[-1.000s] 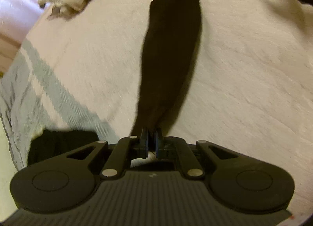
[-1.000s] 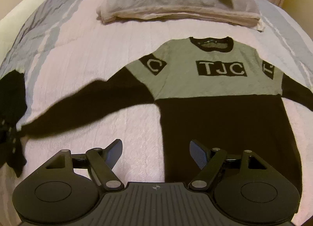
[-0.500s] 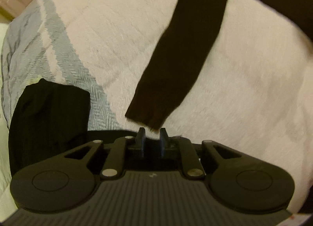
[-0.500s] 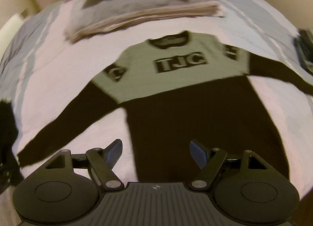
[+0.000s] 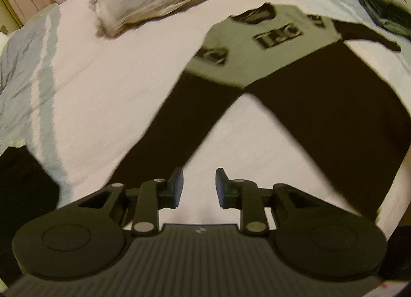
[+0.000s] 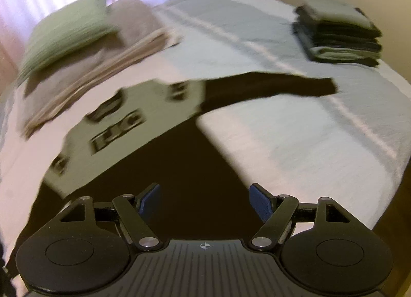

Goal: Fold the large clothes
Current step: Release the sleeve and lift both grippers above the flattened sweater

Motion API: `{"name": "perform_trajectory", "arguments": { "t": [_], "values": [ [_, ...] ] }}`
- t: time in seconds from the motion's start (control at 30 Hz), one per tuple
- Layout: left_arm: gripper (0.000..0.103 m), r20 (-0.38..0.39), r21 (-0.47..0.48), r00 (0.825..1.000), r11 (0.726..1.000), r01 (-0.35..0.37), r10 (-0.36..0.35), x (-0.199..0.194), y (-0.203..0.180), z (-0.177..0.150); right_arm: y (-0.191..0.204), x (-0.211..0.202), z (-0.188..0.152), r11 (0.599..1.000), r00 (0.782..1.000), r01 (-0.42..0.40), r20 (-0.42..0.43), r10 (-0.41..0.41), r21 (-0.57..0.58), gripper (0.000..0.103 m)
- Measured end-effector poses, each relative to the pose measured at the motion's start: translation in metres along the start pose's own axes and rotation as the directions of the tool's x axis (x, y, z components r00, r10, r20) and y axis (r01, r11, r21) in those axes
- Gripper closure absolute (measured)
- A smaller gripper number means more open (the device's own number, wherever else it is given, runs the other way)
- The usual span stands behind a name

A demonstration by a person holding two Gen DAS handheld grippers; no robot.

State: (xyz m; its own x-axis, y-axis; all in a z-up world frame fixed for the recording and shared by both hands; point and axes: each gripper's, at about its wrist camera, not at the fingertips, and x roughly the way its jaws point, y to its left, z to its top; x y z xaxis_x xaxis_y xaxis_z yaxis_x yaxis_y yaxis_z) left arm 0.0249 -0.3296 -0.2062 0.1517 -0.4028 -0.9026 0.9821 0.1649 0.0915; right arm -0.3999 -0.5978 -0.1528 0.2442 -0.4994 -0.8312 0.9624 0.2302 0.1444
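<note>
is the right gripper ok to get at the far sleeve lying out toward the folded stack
Probably yes: the right gripper is open over the sweater, and the sleeve lies flat on bare bedspread, short of the folded stack.

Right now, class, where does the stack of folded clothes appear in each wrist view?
Left wrist: stack of folded clothes at the top right edge, beyond a sleeve tip.
Right wrist: stack at upper right, on the bed.
Shared landmark: the sweater with its lettered chest patch.

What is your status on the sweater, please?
Left gripper open, empty. Right gripper open, empty. Sweater flat on bed, sleeves spread, unfolded. Nothing in the way.
</note>
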Motion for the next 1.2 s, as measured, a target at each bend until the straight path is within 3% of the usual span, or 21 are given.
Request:
{"name": "perform_trajectory", "arguments": {
  "t": [0.1,0.27,0.4,0.5,0.67,0.83,1.0,1.2],
  "values": [
    [0.078,-0.017,-0.058,1.000,0.998,-0.009,0.008,0.000,-0.051,0.029,-0.067,0.017,0.035,0.999,1.000,-0.001,-0.009,0.001,0.041,0.030],
    [0.073,-0.056,-0.124,0.998,0.992,0.031,-0.038,0.008,-0.147,0.074,-0.173,0.039,0.089,0.992,1.000,0.026,-0.007,-0.025,0.126,0.030],
    [0.068,-0.054,-0.149,0.996,0.987,0.060,-0.069,0.008,-0.202,0.108,-0.224,0.049,0.114,0.986,0.999,0.032,-0.013,-0.031,0.163,0.030],
    [0.067,-0.042,-0.196,0.995,0.978,0.076,-0.085,0.006,-0.220,0.129,-0.239,0.050,0.127,0.986,1.000,0.016,-0.015,-0.013,0.168,0.030],
    [0.061,-0.007,-0.231,0.997,0.970,0.072,-0.075,-0.007,-0.234,0.149,-0.234,0.045,0.137,0.986,0.999,-0.027,-0.021,0.031,0.163,0.030],
    [0.058,0.005,-0.263,0.999,0.963,0.048,-0.049,-0.020,-0.229,0.146,-0.208,0.044,0.141,0.992,0.995,-0.088,-0.043,0.092,0.091,0.030],
    [0.057,0.007,-0.333,1.000,0.943,0.002,0.000,-0.035,-0.203,0.122,-0.151,0.046,0.127,0.982,0.982,-0.171,-0.097,0.163,-0.080,0.030],
    [0.049,-0.020,-0.397,0.998,0.915,-0.066,0.064,-0.057,-0.168,0.091,-0.072,0.029,0.107,0.939,0.967,-0.221,-0.186,0.175,-0.263,0.030]
  ]
}}
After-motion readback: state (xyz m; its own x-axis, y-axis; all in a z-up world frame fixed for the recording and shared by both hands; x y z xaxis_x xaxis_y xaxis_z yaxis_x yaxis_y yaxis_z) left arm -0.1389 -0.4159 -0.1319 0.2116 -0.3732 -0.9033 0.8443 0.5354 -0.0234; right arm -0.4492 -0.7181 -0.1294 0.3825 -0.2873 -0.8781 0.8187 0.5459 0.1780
